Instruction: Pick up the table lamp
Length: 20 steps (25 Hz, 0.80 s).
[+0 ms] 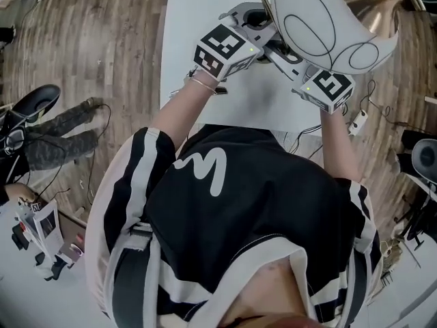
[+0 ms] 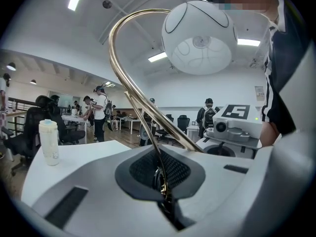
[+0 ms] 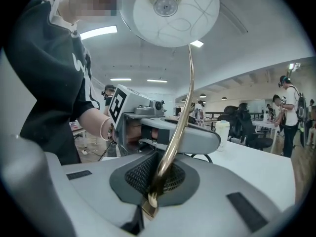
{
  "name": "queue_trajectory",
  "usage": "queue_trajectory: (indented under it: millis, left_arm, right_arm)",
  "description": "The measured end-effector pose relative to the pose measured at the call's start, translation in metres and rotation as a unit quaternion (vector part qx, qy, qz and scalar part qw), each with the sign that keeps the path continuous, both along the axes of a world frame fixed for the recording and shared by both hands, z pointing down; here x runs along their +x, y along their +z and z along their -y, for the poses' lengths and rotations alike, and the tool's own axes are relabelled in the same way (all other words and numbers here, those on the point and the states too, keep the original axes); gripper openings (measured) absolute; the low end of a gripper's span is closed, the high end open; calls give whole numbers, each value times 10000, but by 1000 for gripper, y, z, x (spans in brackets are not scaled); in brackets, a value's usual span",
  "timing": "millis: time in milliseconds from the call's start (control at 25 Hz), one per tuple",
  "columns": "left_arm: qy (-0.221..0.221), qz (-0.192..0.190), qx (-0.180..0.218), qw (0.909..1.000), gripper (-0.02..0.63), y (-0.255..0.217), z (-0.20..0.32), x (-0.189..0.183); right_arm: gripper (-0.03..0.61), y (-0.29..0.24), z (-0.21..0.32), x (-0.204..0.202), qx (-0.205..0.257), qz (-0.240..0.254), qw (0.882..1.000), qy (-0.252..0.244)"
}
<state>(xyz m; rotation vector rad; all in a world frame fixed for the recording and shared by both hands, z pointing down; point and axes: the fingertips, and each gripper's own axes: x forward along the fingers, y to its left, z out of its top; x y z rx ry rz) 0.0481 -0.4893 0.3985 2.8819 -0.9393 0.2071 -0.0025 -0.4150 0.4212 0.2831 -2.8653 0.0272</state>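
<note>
White table (image 1: 205, 19) on wood floor (image 1: 89, 46), busy open office behind, white bottle (image 2: 48, 142) on the tabletop. Left gripper (image 2: 165, 201) and right gripper (image 3: 148, 206) face each other, both pinched tight on the curved brass stem (image 2: 138, 93) of the table lamp (image 1: 321, 19). Its white globe shade (image 3: 168, 9) hangs above both grippers, over the table.

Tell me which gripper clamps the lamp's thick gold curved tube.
The right gripper: it pinches the thick gold tube; the left gripper holds a thinner gold rod.
</note>
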Motion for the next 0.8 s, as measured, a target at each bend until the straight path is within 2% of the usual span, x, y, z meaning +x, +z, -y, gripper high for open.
queue_trajectory:
  millis: [560, 800]
  left_arm:
    - [-91, -226, -72, 9997, 2, -48, -26, -19]
    - [-242, -10, 29, 9997, 2, -61, -26, -13]
  right_arm:
    - [15, -53, -23, -11, -340, 126, 9993, -71]
    - [15, -65, -25, -4, -464, 145, 9988, -115]
